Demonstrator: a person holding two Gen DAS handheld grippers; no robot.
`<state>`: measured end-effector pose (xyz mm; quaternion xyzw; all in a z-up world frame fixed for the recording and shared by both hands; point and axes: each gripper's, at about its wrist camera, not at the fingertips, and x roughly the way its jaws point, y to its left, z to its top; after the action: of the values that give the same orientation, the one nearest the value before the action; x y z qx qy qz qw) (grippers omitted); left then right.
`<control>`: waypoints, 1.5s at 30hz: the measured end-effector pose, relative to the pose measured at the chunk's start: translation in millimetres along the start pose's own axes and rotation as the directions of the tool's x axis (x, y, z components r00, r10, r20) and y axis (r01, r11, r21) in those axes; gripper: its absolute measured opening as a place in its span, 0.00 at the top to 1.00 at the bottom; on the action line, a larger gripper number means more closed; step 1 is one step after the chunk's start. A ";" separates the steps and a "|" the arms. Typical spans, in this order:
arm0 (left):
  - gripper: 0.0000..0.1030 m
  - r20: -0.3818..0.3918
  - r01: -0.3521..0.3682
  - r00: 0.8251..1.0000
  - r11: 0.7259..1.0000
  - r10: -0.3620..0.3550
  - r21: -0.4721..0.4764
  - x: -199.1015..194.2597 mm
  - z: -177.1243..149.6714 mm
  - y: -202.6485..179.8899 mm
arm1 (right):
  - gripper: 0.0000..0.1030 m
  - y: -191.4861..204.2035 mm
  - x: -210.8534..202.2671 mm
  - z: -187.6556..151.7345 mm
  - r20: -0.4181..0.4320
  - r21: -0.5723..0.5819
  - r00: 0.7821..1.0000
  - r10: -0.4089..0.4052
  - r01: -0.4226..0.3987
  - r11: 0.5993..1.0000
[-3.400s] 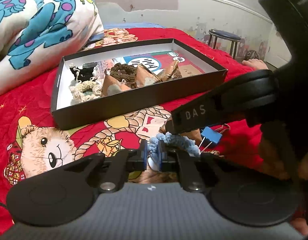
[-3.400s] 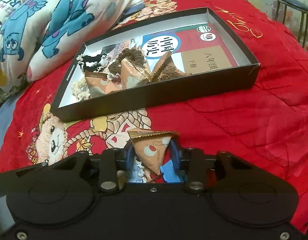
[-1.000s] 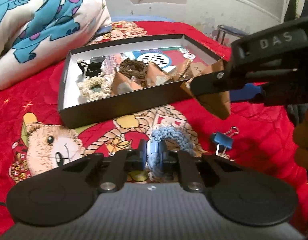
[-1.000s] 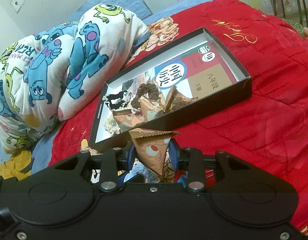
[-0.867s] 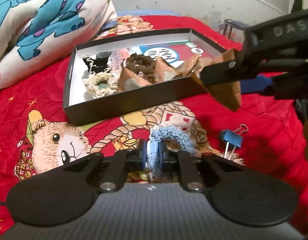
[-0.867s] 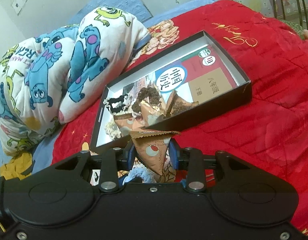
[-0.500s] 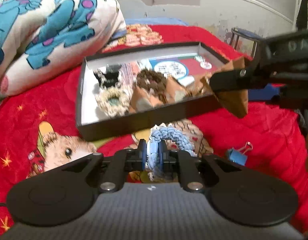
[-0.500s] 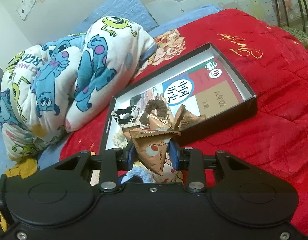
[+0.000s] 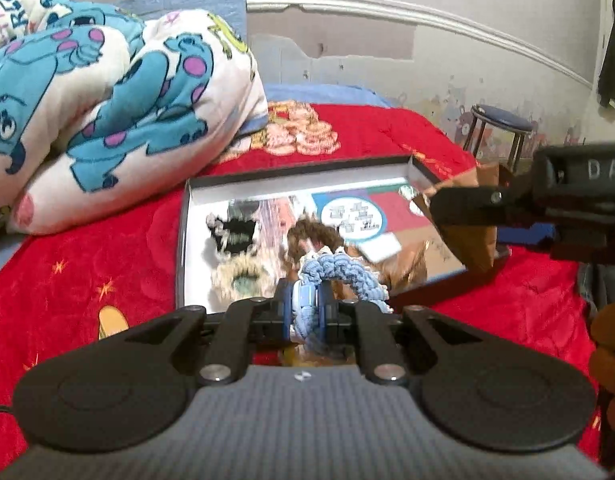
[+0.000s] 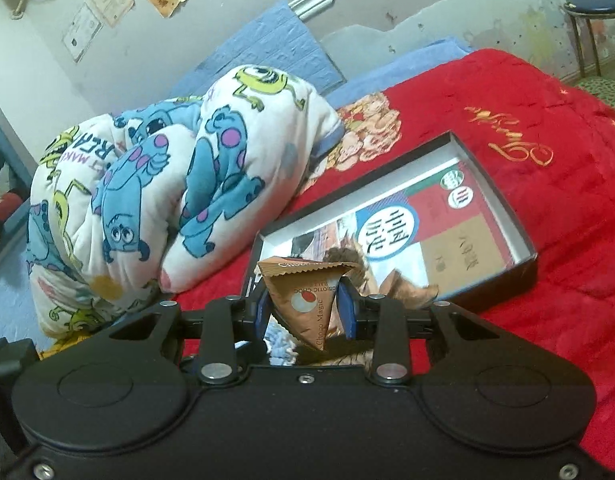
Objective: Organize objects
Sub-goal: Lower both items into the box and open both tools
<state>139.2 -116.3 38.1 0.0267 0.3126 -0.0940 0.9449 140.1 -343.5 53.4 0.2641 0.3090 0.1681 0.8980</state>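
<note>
box (image 9: 182, 240) contents blurred ahead of left tongs (image 9: 308, 312), pinching blue scrunchie (image 9: 339, 272); right tongs (image 10: 304, 312) pinch snack packet (image 10: 311, 300). both now raised over box vs earlier.

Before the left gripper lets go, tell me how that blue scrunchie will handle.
Probably soft: the scrunchie is yarn-like, and the left gripper pinches it narrow. Likely floppy, since its free loop arches beyond the fingers. It should land quietly in the box rather than roll.

A blue crocheted scrunchie (image 9: 339, 276) hangs pinched upright. A brown triangular snack packet (image 10: 313, 300) is held point-down. The black box (image 10: 503, 280) lies open on the bed.
</note>
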 end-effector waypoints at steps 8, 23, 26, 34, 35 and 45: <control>0.84 0.061 0.001 0.998 1.000 0.000 -0.013 8.1 47.8 -11.4 | 0.68 -11.1 6.5 25.4 0.032 0.016 0.999 0.009 -0.009 1.000; 0.84 -0.047 0.111 0.993 0.994 -0.111 0.001 95.6 104.9 -44.6 | 0.68 -51.5 48.4 78.8 0.054 0.096 0.993 -0.103 0.097 0.991; 0.84 -0.103 0.103 0.990 0.994 -0.100 0.029 116.6 100.0 -52.5 | 0.68 -66.3 60.5 77.9 0.031 0.090 0.988 -0.150 0.147 0.985; 0.83 -0.161 0.064 0.986 0.995 -0.050 0.081 140.1 79.9 -62.4 | 0.68 -99.8 83.0 63.0 -0.047 0.130 0.974 -0.222 0.226 0.965; 0.83 -0.168 0.067 0.984 0.995 -0.053 0.080 141.3 77.4 -63.2 | 0.68 -100.8 85.4 60.8 -0.055 0.127 0.973 -0.224 0.229 0.965; 0.81 -0.176 0.051 0.984 0.993 -0.031 0.108 145.6 66.7 -74.6 | 0.68 -103.9 89.7 54.0 -0.073 0.119 0.963 -0.259 0.266 0.957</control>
<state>278.2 -220.2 5.6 0.0813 0.3884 -0.1281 0.9089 256.8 -405.4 -12.4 0.2730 0.3768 0.0346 0.8845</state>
